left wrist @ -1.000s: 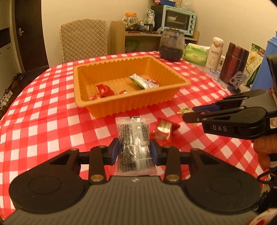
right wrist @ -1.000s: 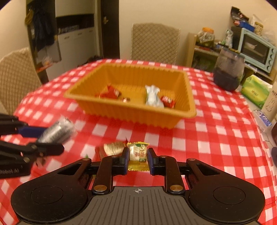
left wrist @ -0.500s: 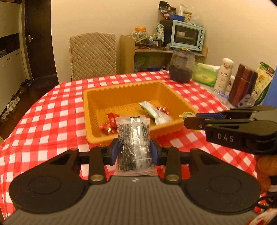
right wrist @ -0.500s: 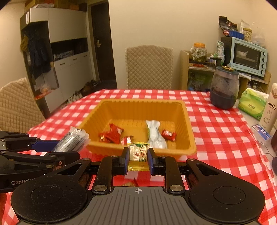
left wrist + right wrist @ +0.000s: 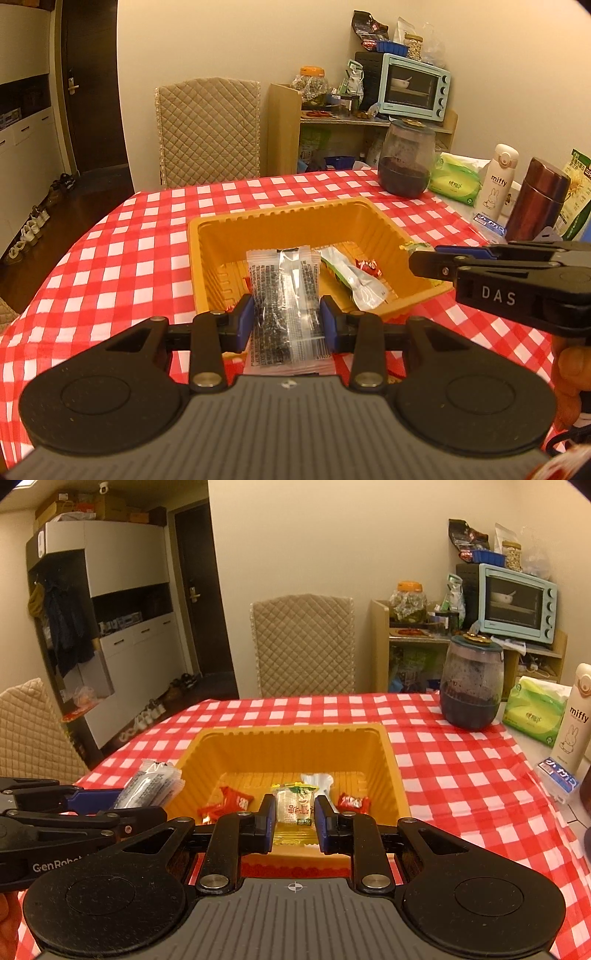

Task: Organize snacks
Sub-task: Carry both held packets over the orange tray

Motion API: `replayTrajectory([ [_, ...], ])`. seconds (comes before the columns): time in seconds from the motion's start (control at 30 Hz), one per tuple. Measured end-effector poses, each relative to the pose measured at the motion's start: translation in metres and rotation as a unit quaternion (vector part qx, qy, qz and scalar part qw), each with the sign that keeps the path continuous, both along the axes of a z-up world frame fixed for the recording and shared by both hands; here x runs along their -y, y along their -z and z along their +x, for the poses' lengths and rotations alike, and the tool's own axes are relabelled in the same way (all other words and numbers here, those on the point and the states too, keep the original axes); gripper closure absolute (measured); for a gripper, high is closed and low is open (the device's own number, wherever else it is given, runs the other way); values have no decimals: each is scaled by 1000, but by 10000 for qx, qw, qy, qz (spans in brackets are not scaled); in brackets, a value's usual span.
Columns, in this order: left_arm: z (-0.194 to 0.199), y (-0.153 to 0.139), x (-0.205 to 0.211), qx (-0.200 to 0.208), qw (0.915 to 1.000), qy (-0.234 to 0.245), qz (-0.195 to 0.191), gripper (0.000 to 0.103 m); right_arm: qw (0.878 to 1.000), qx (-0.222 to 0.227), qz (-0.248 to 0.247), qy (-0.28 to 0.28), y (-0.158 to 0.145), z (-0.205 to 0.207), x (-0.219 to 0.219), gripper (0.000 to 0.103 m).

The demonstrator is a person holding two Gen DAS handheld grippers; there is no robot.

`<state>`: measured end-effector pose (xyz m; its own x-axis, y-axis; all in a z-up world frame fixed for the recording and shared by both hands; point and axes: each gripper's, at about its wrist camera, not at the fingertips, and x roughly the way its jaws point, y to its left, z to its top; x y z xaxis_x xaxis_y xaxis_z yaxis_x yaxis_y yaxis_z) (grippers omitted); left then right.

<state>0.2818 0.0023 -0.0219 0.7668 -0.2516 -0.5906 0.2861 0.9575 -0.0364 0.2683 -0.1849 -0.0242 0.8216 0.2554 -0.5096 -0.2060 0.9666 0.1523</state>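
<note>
Two tools, two snacks, both loaded at once. The left tool [image 5: 286, 325] is clamped on a clear packet of dark seeds [image 5: 284, 291], and the right tool [image 5: 294, 821] is pinched tight on a small yellow candy packet [image 5: 295, 806].

What changed in the last second: both hands came up off the desk [image 5: 129, 236] and swung in toward the orange tray [image 5: 229, 240]. A second ago the packets were low over the checkered cloth, short of the tray. Now each tool sits just at the near rim, with its packet showing against the tray's inside.

Already lying in the tray are a couple of red wrapped candies [image 5: 236, 803] and a long green-and-white packet [image 5: 351, 277].

So pickup looks done and this is the carry stage. My guess is that what's left is nudging a bit further past the rim and letting go, ideally without the two tools bumping, since they're pretty near each other.
</note>
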Motion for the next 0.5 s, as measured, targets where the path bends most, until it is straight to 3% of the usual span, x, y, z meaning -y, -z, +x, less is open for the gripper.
replayTrajectory([
  [0.5, 56, 3, 18, -45, 9999, 14, 149, 68, 9995, -69, 116, 274, 10, 49, 6, 80],
])
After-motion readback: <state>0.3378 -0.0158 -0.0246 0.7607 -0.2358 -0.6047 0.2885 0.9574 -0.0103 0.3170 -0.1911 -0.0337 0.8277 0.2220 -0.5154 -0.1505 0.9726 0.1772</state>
